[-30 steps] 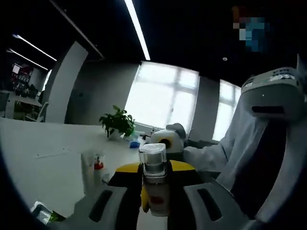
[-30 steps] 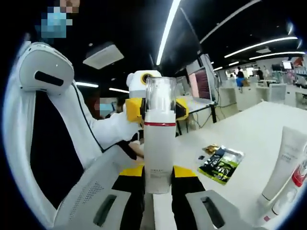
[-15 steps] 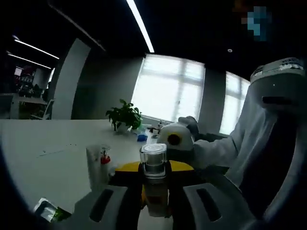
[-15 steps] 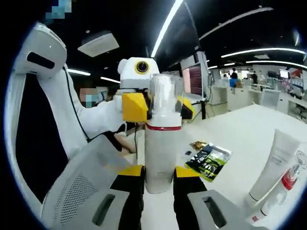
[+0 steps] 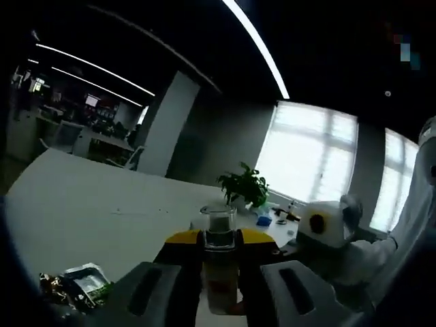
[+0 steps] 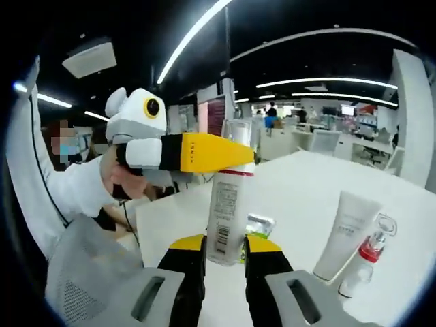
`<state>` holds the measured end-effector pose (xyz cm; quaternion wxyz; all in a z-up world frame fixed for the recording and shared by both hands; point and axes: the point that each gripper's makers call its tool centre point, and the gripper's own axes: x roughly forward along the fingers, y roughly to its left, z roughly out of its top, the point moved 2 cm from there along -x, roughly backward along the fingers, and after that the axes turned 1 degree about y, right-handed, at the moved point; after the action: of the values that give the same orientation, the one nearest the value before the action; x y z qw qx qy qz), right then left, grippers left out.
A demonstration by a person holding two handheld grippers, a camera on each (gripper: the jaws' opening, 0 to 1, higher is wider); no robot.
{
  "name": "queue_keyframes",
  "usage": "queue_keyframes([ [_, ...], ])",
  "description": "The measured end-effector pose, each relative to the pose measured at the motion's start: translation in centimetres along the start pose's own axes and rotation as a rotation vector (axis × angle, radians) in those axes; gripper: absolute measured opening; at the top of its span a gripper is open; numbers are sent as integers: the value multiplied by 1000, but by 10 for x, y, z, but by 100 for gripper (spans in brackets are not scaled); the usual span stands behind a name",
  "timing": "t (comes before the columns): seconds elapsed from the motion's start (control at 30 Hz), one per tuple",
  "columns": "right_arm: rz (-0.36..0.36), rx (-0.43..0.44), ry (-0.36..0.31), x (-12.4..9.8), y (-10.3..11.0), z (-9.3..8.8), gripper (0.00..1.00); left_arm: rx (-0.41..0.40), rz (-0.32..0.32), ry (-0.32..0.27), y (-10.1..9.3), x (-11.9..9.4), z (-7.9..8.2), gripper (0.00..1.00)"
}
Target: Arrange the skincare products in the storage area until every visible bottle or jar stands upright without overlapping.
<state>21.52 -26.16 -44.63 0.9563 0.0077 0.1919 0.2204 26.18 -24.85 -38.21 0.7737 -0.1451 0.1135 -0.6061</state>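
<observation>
A white pump bottle (image 6: 226, 211) with a clear cap and a red ring stands upright on the white table (image 6: 293, 184). My right gripper (image 6: 225, 242) is shut on its lower body. My left gripper (image 6: 242, 155) reaches in from the left, and its yellow jaws are shut just under the cap. In the left gripper view the same bottle (image 5: 219, 286) sits between the left gripper's (image 5: 219, 240) jaws, clear cap on top. A white tube (image 6: 345, 235) stands on its cap at the right, beside a small clear bottle with a red cap (image 6: 368, 255).
A green sachet (image 6: 259, 225) lies flat behind the pump bottle and appears again as the sachet (image 5: 78, 283) at lower left. A potted plant (image 5: 244, 187) stands at the table's far end. A person's white sleeve (image 6: 65, 197) is at the left. Bare table (image 5: 88, 211) stretches away.
Both views have swung. My left gripper, earlier facing the right camera from behind the bottle, now comes in side-on from the left. The bottle stays held by both.
</observation>
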Motion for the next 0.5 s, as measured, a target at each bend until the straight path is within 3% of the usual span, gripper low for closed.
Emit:
queue_keyframes([
  [0.2, -17, 69, -11, 5, 3, 3, 16, 2, 64, -41, 6, -4, 4, 13],
  [0.5, -112, 1, 15, 16, -3, 6, 13, 47, 128, -40, -3, 0, -3, 13],
])
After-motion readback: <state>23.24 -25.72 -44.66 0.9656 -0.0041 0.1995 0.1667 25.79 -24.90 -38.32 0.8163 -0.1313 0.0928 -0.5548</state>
